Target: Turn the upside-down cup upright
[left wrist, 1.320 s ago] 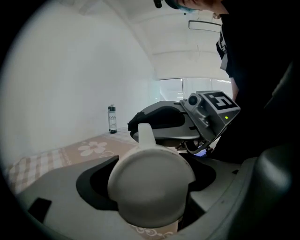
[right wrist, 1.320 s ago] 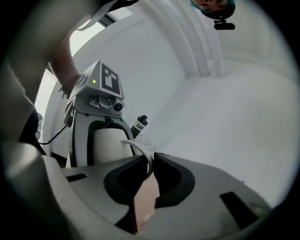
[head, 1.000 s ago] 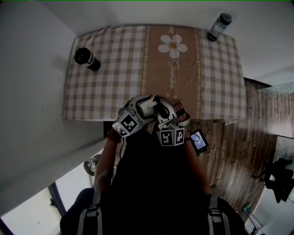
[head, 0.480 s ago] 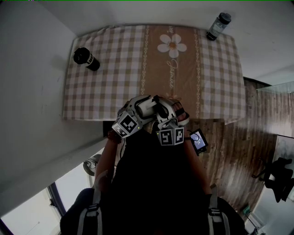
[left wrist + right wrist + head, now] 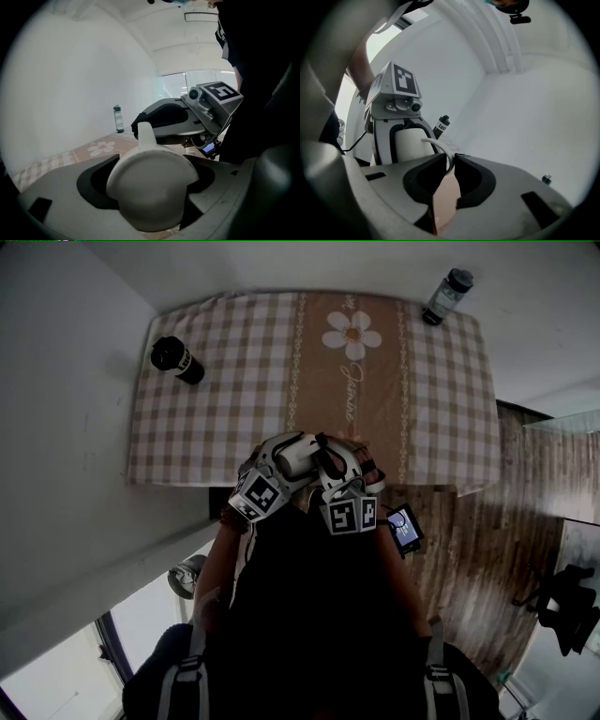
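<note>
White cup (image 5: pixel 154 197) is clamped by its body in my left gripper (image 5: pixel 147 164), over the table edge. My right gripper (image 5: pixel 451 161) pinches its handle (image 5: pixel 436 144), the jaws just eased slightly apart.

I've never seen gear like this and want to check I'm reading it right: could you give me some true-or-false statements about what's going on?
1. The left tongs grip a white cup around its body. True.
2. The right tongs are empty. False: they pinch the cup's handle, and their jaws have just eased open slightly.
3. A black bottle stands on the tablecloth. True.
4. The tablecloth is plain blue. False: it is checked, with a daisy printed on it.
</note>
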Tool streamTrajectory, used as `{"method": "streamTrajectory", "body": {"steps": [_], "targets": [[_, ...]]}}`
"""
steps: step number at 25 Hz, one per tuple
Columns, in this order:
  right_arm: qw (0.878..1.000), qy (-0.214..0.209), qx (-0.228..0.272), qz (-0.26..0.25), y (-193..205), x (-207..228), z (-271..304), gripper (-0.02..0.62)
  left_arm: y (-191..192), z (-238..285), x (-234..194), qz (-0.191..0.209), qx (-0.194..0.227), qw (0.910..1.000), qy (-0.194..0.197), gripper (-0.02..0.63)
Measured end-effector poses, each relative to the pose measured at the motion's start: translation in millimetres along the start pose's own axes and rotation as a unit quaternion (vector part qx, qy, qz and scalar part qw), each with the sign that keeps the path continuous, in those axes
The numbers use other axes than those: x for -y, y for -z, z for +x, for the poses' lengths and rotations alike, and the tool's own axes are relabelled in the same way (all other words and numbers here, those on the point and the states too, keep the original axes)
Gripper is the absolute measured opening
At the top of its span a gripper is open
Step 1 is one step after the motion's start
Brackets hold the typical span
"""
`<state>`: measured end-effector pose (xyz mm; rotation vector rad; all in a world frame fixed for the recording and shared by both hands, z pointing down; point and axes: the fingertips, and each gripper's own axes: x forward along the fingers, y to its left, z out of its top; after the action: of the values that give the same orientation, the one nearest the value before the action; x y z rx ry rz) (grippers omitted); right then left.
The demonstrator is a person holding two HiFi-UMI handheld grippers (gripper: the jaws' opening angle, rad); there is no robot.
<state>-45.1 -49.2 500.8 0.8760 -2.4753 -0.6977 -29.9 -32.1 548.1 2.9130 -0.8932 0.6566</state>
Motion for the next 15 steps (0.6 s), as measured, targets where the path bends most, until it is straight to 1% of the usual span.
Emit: {"method": "streamTrajectory", "body": {"steps": [3, 5, 7, 8, 9, 11, 13, 15], "targets": [[0.999, 0.003, 0.005, 0.042, 3.2, 5.6, -2.7, 0.083, -5.8, -6.1, -12.7, -0.023, 0.019, 0.9994, -0.018, 0.397], [0.996, 0.002, 0.006, 0.090, 8.8, 9.8, -3.6, 0.083, -10.0, -12.5, -22.4, -0.047, 0.043, 0.9975, -0.029, 0.397], [0.987, 0.000, 0.021, 0.159, 13.7, 14.2, -3.6, 0.083, -14.7, -19.2, -30.0, -0.063, 0.061, 0.9955, -0.035, 0.397], [0.978, -0.003, 0.035, 0.205, 14.7, 16.3, -3.6, 0.095, -16.7, -22.2, -32.4, -0.063, 0.066, 0.9951, -0.036, 0.397], [0.966, -0.011, 0.048, 0.254, 15.7, 17.5, -4.0, 0.114, -18.5, -24.7, -33.8, -0.060, 0.070, 0.9951, -0.036, 0.397], [0.934, -0.037, 0.070, 0.348, 17.8, 18.0, -5.8, 0.117, -23.0, -28.8, -33.7, -0.053, 0.083, 0.9947, -0.031, 0.397], [0.896, -0.075, 0.097, 0.427, 17.3, 16.4, -7.7, 0.117, -28.2, -32.2, -31.9, -0.052, 0.104, 0.9929, -0.025, 0.397], [0.858, -0.116, 0.129, 0.483, 11.6, 13.9, -9.2, 0.137, -32.2, -34.0, -29.5, -0.053, 0.120, 0.9912, -0.021, 0.397]]}}
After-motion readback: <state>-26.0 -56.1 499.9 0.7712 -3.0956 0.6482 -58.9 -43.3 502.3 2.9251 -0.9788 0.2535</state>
